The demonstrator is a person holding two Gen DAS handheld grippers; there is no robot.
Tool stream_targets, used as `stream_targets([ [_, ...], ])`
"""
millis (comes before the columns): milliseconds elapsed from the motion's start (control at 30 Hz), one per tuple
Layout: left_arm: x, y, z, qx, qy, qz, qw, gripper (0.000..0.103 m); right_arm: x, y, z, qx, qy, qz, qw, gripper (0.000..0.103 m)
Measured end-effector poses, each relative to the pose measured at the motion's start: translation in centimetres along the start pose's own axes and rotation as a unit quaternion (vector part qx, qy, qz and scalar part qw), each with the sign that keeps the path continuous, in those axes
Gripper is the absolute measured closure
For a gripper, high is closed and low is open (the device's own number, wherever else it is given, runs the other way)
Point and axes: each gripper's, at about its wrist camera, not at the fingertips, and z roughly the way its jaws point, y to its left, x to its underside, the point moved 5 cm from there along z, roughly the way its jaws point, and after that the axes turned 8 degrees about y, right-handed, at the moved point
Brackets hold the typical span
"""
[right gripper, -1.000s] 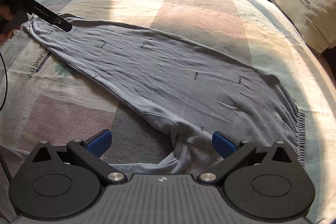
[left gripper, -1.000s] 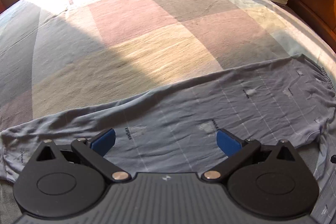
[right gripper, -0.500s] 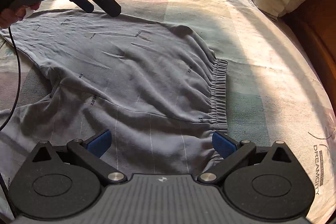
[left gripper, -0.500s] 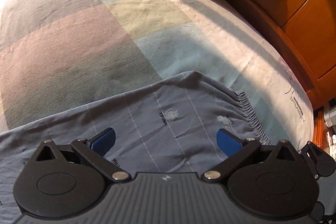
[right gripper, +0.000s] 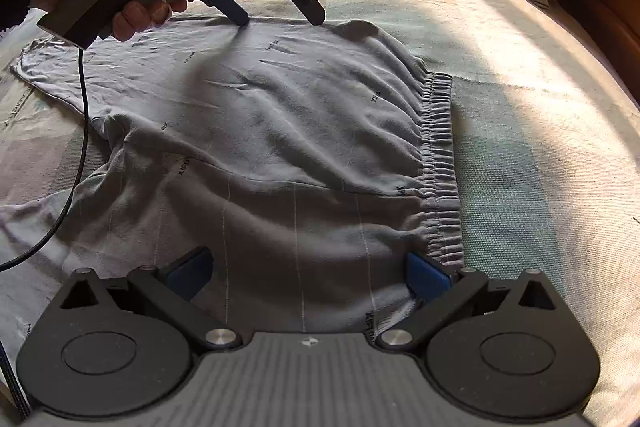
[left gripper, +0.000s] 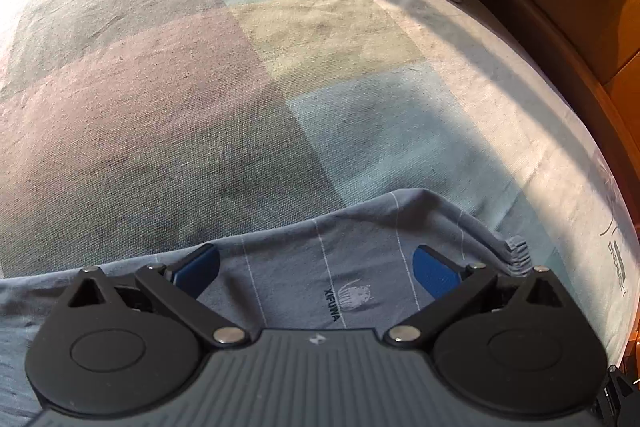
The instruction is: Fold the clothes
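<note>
Now the grey pinstriped cotton trousers (right gripper: 280, 131) lie flat on the pastel checked bedsheet (right gripper: 520, 155), waistband at three o'clock. Both the left gripper (right gripper: 280, 19) and right gripper (right gripper: 308, 275) gape, empty; pinch each waistband corner squarely, gathering both layers.

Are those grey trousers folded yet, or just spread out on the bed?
Spread out. The trousers lie flat on the bed, waistband open and both legs apart.

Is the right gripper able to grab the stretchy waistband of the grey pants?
Probably yes. The right gripper is open and low over the pants, and the waistband lies uncovered just past its right-hand finger.
</note>
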Motion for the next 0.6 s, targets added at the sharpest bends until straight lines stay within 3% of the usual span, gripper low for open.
stream_targets([
  [233,5.5,-0.6,-5.6,-0.006,0.042,0.070,0.9966,0.001,0.4,1.2,-1.0,-0.016,-0.002,-0.028,0.999,0.000],
  [467,15.4,-0.3,-10.0,0.004,0.088,0.073,0.9934,0.001,1.7,3.6,0.8,-0.017,0.025,-0.076,0.997,0.000],
  [600,20.2,-1.3,-9.6,0.044,0.098,0.076,0.9913,0.001,2.4,4.3,1.4,0.010,0.010,-0.085,0.996,0.000],
])
